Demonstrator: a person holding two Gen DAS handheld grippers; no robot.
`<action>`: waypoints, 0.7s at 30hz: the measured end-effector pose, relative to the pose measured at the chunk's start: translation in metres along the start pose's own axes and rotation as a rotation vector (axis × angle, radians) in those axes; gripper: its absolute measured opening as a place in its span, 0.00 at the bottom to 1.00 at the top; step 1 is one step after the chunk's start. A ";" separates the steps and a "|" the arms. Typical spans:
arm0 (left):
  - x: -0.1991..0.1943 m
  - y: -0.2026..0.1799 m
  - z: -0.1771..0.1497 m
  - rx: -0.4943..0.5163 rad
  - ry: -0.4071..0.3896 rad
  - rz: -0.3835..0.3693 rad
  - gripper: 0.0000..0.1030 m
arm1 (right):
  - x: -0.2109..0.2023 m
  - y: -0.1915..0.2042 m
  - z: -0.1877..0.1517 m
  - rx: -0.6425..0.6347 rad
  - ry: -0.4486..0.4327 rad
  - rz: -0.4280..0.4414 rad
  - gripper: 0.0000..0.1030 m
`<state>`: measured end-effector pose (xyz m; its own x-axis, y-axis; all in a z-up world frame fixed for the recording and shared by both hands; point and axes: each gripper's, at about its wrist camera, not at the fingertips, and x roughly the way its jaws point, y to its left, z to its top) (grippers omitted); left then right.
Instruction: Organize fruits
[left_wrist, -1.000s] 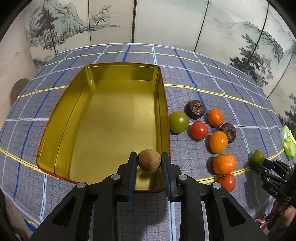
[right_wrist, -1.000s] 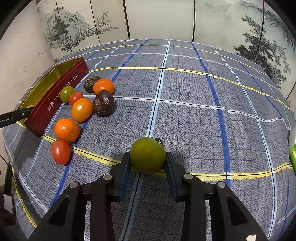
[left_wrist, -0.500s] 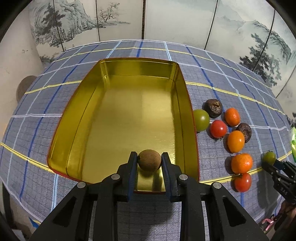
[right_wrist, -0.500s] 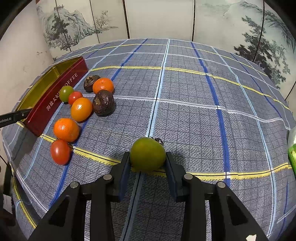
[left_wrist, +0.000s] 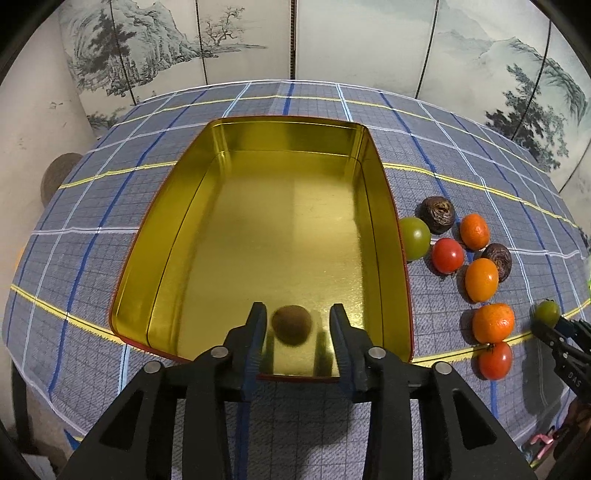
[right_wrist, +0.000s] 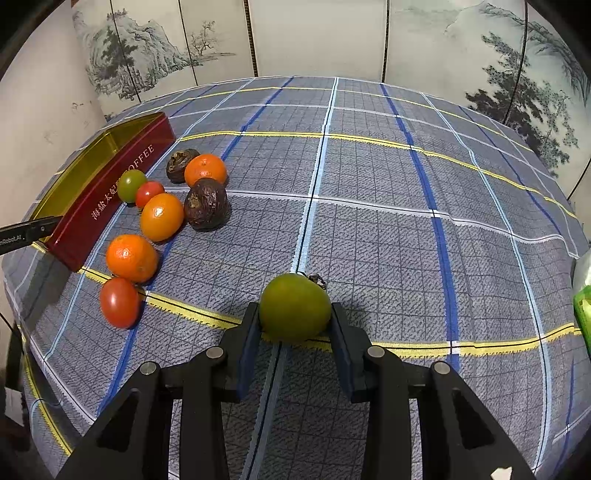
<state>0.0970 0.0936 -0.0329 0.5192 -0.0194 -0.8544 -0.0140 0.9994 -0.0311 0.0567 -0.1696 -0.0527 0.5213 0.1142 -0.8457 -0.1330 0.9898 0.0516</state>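
Observation:
In the left wrist view my left gripper (left_wrist: 297, 326) hangs over the near end of a gold tin tray (left_wrist: 173, 236). Its jaws are opening, and a small brown fruit (left_wrist: 291, 325), blurred, sits loose between the pads above the tray floor. In the right wrist view my right gripper (right_wrist: 294, 325) is shut on a green tomato (right_wrist: 294, 311) just over the checked cloth. The tray's red outer wall (right_wrist: 107, 199) shows at the far left there. Beside the tray lie a green tomato (left_wrist: 415, 237), red tomatoes (left_wrist: 447, 255), oranges (left_wrist: 481, 278) and dark wrinkled fruits (left_wrist: 438, 214).
The right gripper with its green tomato (left_wrist: 547, 313) shows at the right edge of the left wrist view. A painted folding screen (right_wrist: 325, 40) stands behind the round table. A green packet (right_wrist: 584, 310) lies at the table's right edge.
My left gripper's jaws have spread apart and let go of the brown fruit, which now looks blurred and lower over the tray. The right gripper and its green tomato have not moved.

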 end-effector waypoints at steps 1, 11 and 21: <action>-0.001 0.000 0.000 -0.001 -0.002 0.006 0.42 | 0.000 0.000 0.000 0.003 -0.001 0.001 0.32; -0.025 0.011 -0.005 -0.033 -0.086 0.034 0.55 | -0.007 0.006 0.007 -0.004 -0.018 -0.005 0.32; -0.050 0.032 -0.012 -0.077 -0.147 0.060 0.63 | -0.026 0.036 0.036 -0.070 -0.074 0.045 0.22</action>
<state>0.0600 0.1264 0.0028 0.6345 0.0497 -0.7713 -0.1112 0.9934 -0.0274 0.0688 -0.1343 -0.0097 0.5743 0.1672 -0.8014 -0.2154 0.9753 0.0492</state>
